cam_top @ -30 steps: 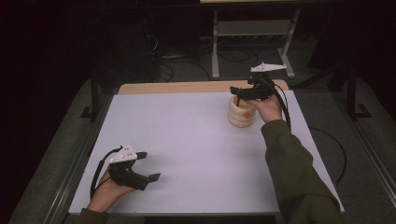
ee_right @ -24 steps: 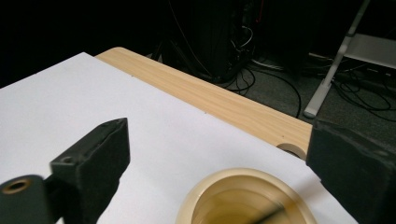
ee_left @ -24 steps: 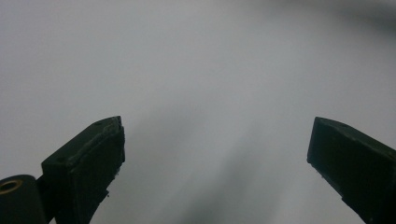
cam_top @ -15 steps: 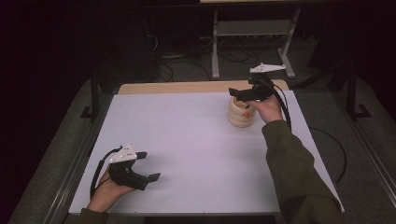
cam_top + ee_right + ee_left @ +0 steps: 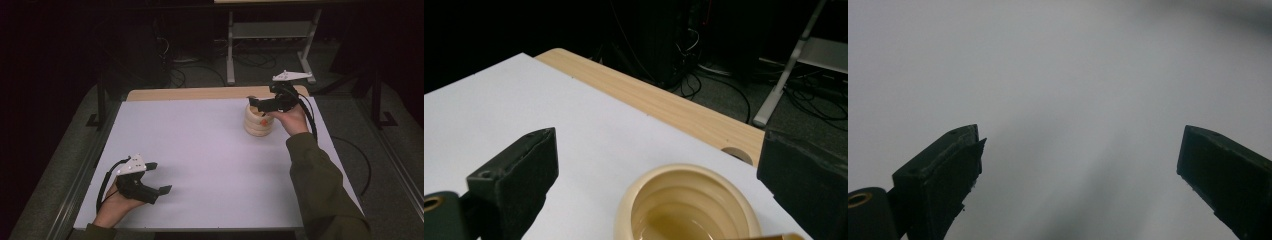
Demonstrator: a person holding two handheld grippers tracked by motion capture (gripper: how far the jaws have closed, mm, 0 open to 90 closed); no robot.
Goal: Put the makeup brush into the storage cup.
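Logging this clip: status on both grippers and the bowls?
Right gripper open above stacked bowls, jaws just widened, nothing held. Left gripper open, idle on table. Nothing in the way.

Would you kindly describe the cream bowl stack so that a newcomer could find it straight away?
Start from the white table and look to its far right part, near the bare wooden strip. There, just below the open right gripper, stands the stack of cream bowls. It is the only loose thing on the table, round, ribbed at the sides, with a small orange spot.
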